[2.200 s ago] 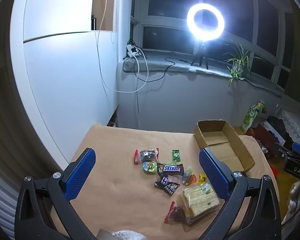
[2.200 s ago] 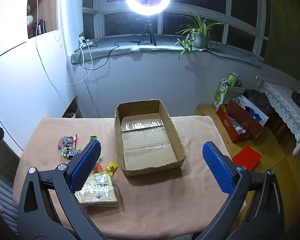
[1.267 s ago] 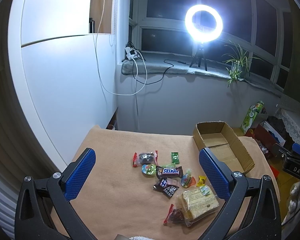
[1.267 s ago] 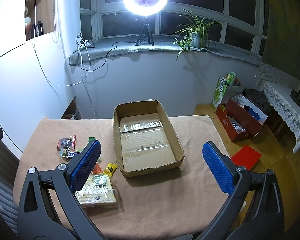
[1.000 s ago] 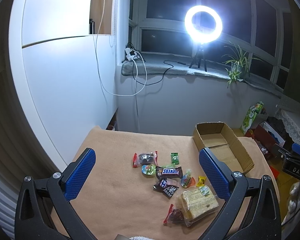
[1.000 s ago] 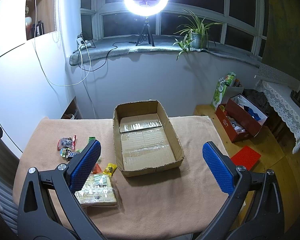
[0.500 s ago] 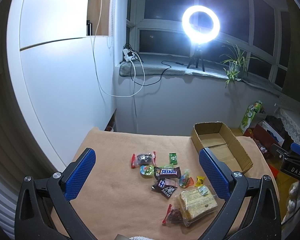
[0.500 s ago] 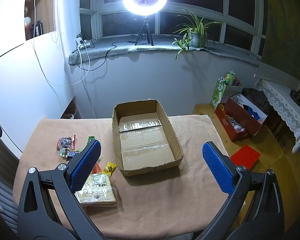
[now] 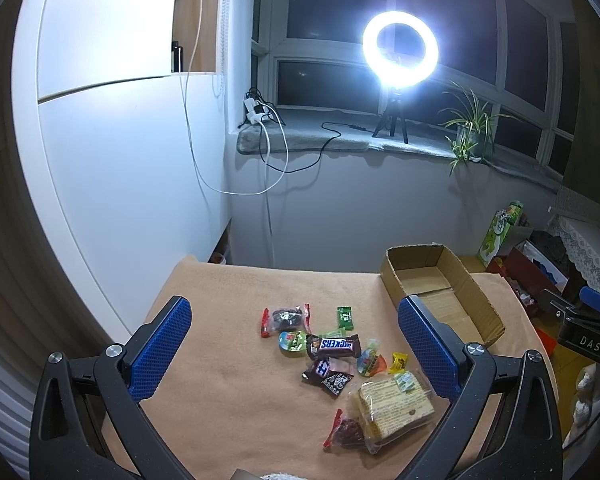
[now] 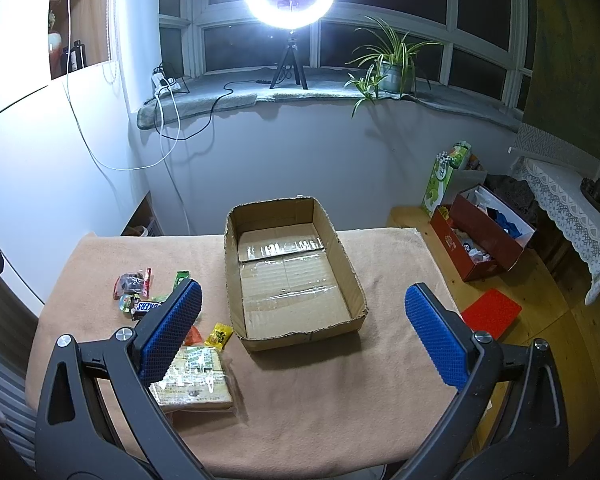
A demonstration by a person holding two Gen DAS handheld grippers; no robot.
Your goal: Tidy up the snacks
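Snacks (image 9: 332, 346) below both wide-spread jaws.

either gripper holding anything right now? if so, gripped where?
Nothing held. Left gripper and right gripper are both open and empty; the snacks lie on the table.

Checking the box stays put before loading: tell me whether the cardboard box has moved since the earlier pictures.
No. The cardboard box lies at the same spot on the tan table cover, beside the same snack pile; only the camera drifted slightly.

Slight backward drift, both views
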